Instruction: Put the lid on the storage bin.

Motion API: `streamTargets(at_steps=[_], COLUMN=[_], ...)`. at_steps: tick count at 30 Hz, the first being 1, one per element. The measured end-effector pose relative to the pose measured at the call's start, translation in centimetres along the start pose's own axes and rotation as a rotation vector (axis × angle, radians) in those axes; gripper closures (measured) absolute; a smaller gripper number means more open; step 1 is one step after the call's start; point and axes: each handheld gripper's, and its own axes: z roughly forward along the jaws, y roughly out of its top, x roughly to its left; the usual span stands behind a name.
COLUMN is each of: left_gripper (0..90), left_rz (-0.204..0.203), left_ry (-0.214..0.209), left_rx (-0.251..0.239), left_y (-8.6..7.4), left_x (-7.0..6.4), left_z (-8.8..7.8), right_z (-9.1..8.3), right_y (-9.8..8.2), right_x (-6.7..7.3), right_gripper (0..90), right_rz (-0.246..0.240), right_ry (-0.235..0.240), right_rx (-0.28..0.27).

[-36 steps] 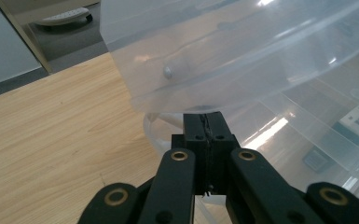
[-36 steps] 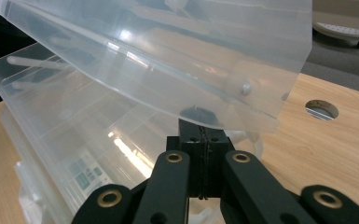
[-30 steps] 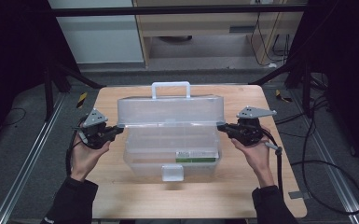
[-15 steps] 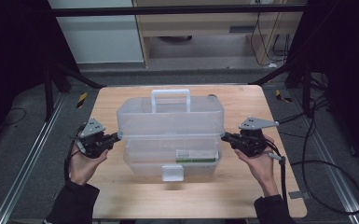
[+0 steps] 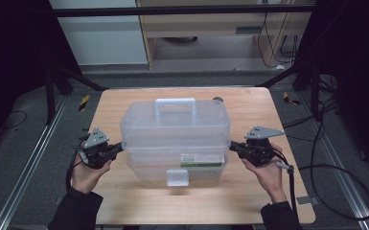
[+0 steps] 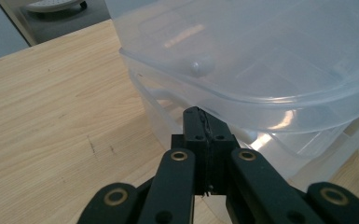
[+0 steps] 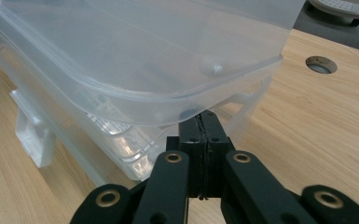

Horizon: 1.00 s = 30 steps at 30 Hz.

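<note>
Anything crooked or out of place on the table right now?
The clear box's lid is not seated: it sits raised above the base, with a gap along both ends. Each shut hand-held gripper, left and right, is tucked under its rim. Nothing spilled or damaged.

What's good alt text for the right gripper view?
The right gripper, jaws pressed together, sits with its tips under the rim of a clear plastic lid that is tilted above its clear storage box. The box rests on a light wooden table with a round cable hole.
</note>
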Motion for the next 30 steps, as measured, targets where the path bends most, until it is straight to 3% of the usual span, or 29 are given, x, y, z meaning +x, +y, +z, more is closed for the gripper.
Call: streamTargets(at_steps=[17,22,26,29,30], left_gripper=[89.5,89.6,89.1,88.8,88.5], left_rz=[-0.009,-0.003,-0.010,-0.036,-0.043], left_ry=[-0.015,-0.009,0.006,0.029,0.032], left_rx=[0.058,0.078,0.088,0.112,0.118], left_y=[-1.1,-1.3,-1.7,-2.4,-2.6], left_x=[0.0,0.1,0.6,1.5,1.8], left_z=[1.0,1.3,1.6,2.0,2.2], right_z=[0.5,0.7,1.1,1.4,1.4], right_y=[-1.2,-1.5,-1.8,-2.4,-2.5], right_x=[0.3,0.3,0.2,-0.4,-0.6], right_gripper=[90.0,90.0,90.0,90.0,89.9], right_rz=[-0.011,-0.025,-0.035,-0.011,-0.016], right_ry=[0.000,-0.021,-0.038,-0.031,-0.054], right_rx=[0.068,0.092,0.125,0.122,0.132])
